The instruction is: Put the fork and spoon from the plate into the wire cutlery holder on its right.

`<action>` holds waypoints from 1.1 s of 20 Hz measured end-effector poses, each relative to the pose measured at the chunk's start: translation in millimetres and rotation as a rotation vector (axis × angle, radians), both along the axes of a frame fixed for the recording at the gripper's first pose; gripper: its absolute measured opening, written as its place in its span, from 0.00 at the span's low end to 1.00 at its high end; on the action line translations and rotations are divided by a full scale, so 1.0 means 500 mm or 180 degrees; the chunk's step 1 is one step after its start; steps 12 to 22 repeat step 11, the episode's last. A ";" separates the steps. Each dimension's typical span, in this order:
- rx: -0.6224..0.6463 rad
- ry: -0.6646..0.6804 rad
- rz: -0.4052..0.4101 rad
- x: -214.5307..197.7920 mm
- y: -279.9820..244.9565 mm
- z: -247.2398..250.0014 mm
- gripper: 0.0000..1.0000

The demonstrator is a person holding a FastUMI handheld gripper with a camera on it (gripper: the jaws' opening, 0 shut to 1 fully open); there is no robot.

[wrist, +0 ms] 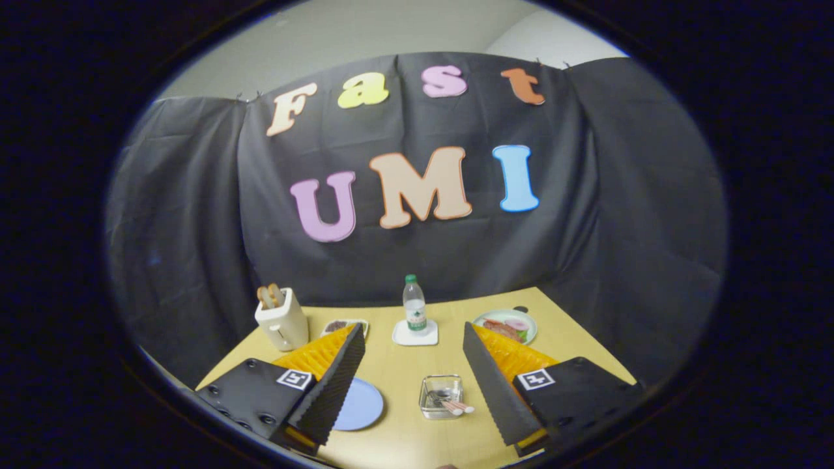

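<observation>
On the far left of the pale wooden table (397,381) stands a cream, boxy toaster (282,323) with two browned slices poking out of its slots. Just right of it sits a small shallow dish (344,324) holding something dark. Nearer, a flat, round, light-blue plate (358,404) lies partly hidden behind the left finger of the hand-held gripper (412,381); its visible surface is bare. The fingers are spread wide apart with nothing between them, their inner faces ribbed like a fine saw-tooth. In the gap between them, to the right of the plate, rests the wire cutlery holder (441,395), square and see-through, with pale pinkish cutlery handles (458,407) sticking out over its near right rim. Beyond it, a clear plastic bottle (414,303) with a green cap stands upright on a white square coaster (415,334). Far right lies a round, pale-green plate of food (505,324).
</observation>
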State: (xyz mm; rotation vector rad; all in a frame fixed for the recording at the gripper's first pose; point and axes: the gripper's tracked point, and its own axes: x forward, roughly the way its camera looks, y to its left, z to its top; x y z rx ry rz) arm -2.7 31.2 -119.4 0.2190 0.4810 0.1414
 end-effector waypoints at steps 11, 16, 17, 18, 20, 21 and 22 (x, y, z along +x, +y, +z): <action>-0.0124 -0.0647 -0.0418 -0.064 -0.059 0.066 0.99; -0.0124 -0.0647 -0.0418 -0.064 -0.059 0.066 0.99; -0.0124 -0.0647 -0.0418 -0.064 -0.059 0.066 0.99; -0.0124 -0.0647 -0.0418 -0.064 -0.059 0.066 0.99; -0.0124 -0.0647 -0.0418 -0.064 -0.059 0.066 0.99; -0.0124 -0.0647 -0.0418 -0.064 -0.059 0.066 0.99; -0.0124 -0.0647 -0.0418 -0.064 -0.059 0.066 0.99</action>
